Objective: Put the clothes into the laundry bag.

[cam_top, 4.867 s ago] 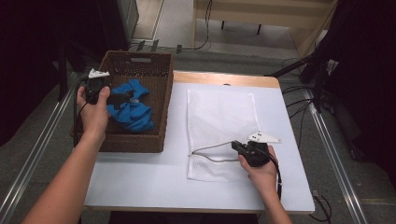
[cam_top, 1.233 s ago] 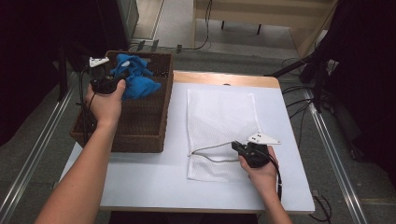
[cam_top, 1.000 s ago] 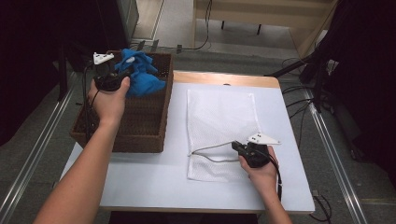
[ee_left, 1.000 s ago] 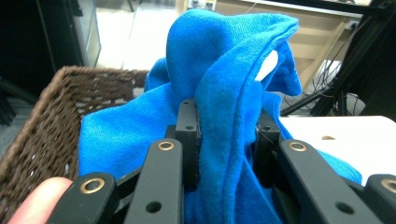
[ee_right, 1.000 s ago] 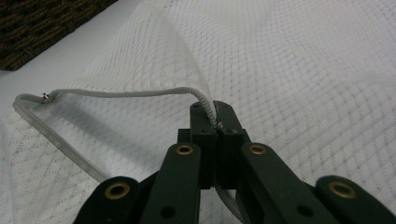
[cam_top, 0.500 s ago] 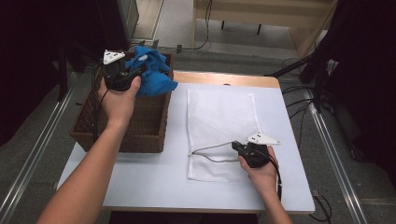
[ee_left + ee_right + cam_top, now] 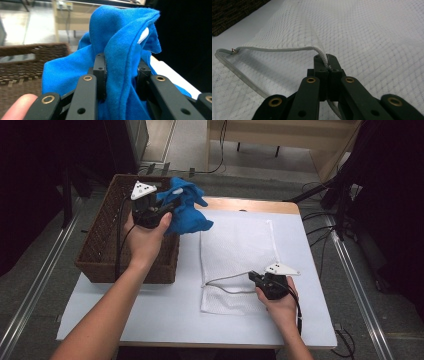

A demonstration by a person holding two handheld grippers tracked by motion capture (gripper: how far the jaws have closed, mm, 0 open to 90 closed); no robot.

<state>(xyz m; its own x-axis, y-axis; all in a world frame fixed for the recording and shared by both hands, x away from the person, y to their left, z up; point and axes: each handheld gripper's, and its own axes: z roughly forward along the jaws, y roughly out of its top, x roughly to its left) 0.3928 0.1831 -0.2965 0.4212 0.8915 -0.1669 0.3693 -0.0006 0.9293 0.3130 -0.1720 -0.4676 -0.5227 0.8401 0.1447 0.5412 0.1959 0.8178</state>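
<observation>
A bunched blue cloth (image 7: 186, 210) hangs in the air over the right rim of the wicker basket (image 7: 105, 245), with my left gripper (image 7: 167, 210) shut on it. In the left gripper view the blue cloth (image 7: 120, 57) is pinched between the two black jaws of the left gripper (image 7: 121, 72) and drapes over them. A white mesh bag (image 7: 240, 255) lies flat on the table. My right gripper (image 7: 256, 278) is shut on the bag's drawstring edge and holds it slightly lifted. In the right gripper view the cord (image 7: 287, 50) runs into the closed jaws of the right gripper (image 7: 328, 66).
The brown wicker basket stands at the table's left side, its inside dark. The white table (image 7: 150, 315) has bare surface in front of the basket and the bag. Cables and a dark stand (image 7: 345, 185) are on the floor to the right.
My left gripper has carried the blue cloth up out of the basket and rightward, from the basket's back left to over its right rim. The right gripper has kept still on the bag.
</observation>
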